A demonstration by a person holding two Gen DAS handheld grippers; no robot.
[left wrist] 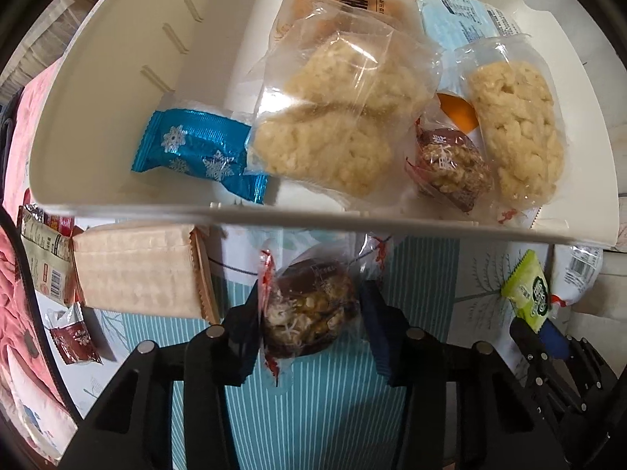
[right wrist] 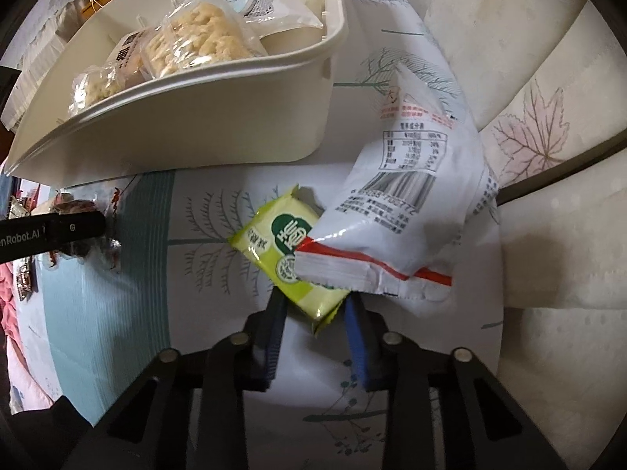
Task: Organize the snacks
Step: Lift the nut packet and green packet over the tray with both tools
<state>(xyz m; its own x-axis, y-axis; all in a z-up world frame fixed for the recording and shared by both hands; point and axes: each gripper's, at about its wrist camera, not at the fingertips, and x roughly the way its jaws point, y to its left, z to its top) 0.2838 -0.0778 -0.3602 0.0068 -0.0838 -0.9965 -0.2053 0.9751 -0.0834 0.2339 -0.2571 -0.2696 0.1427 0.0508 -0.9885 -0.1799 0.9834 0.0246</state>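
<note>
Holding a clear-wrapped walnut date snack [left wrist: 309, 309] clenched in my left gripper [left wrist: 311, 313], I have my right gripper [right wrist: 313, 305] clamped on a green packet [right wrist: 288, 250], whose far end lies under a white bag [right wrist: 411, 203]. Beyond both sits the white bin [left wrist: 117, 203], holding rice cakes [left wrist: 337, 125] and a blue snowflake candy [left wrist: 196, 149] at left.

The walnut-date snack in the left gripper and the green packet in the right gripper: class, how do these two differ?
The walnut-date snack is a lumpy brown ball in clear wrap with red twisted ends; the green packet is flat, opaque and printed. The snack hangs clear of other packs, while the packet lies partly under a white bag. Both are held outside the white bin, one in the left gripper, one in the right gripper.
</note>
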